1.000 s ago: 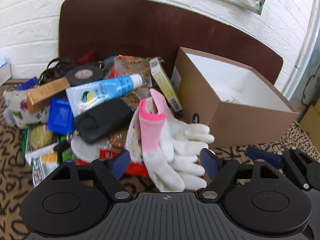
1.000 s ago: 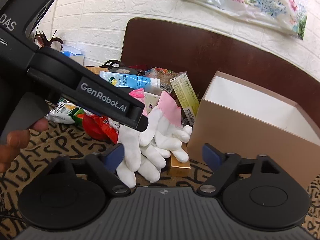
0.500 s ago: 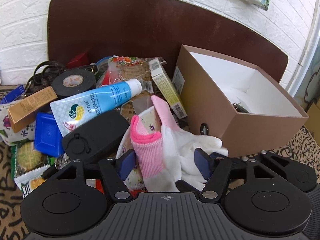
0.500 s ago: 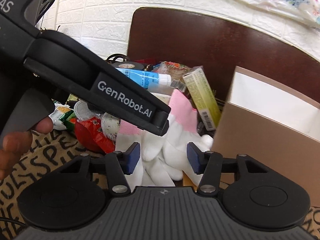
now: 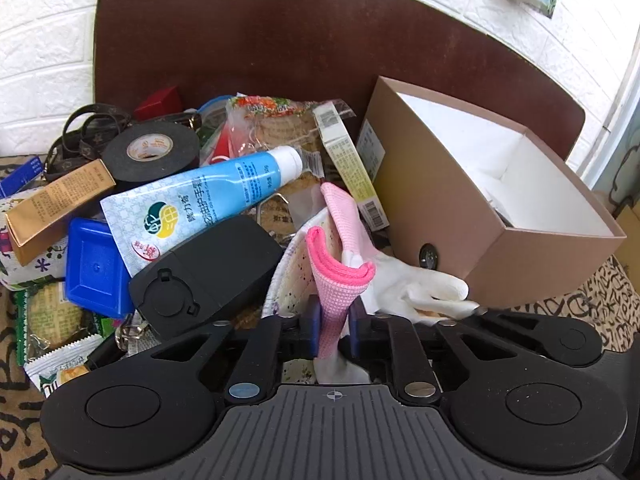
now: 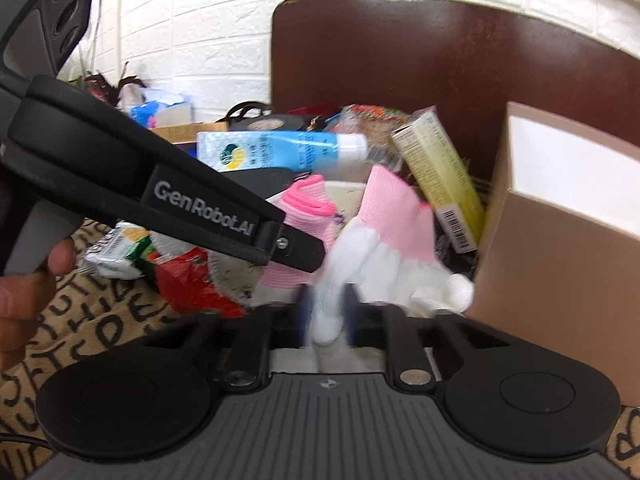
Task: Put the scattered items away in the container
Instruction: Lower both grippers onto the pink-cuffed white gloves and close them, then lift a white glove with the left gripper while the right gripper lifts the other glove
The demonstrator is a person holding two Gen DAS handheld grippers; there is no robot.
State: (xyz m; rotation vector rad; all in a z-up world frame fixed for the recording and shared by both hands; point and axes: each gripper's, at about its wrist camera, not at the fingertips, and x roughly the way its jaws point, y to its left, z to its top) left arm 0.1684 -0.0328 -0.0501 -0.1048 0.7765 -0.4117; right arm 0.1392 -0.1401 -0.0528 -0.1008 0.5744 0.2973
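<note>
A pile of items lies left of an open brown box (image 5: 448,200) with a white inside; the box also shows in the right wrist view (image 6: 560,216). My left gripper (image 5: 334,330) is shut on the pink cuff of a white work glove (image 5: 340,280). My right gripper (image 6: 326,312) is shut on a white finger of the second pink-cuffed glove (image 6: 396,220). The left gripper's body (image 6: 168,196) crosses the right wrist view, just left of the gloves. The glove fingers (image 5: 432,288) lie against the box's front corner.
The pile holds a blue tube (image 5: 208,196), a black case (image 5: 204,276), black tape roll (image 5: 150,152), a gold box (image 5: 56,208), a blue lid (image 5: 96,264), a yellow-green carton (image 5: 352,172), snack packets (image 5: 52,320) and straps. A brown headboard (image 5: 280,40) stands behind.
Both grippers have moved forward onto the gloves and closed, the left on a pink cuff, the right on a white finger. The right wrist view is blurred with motion.
</note>
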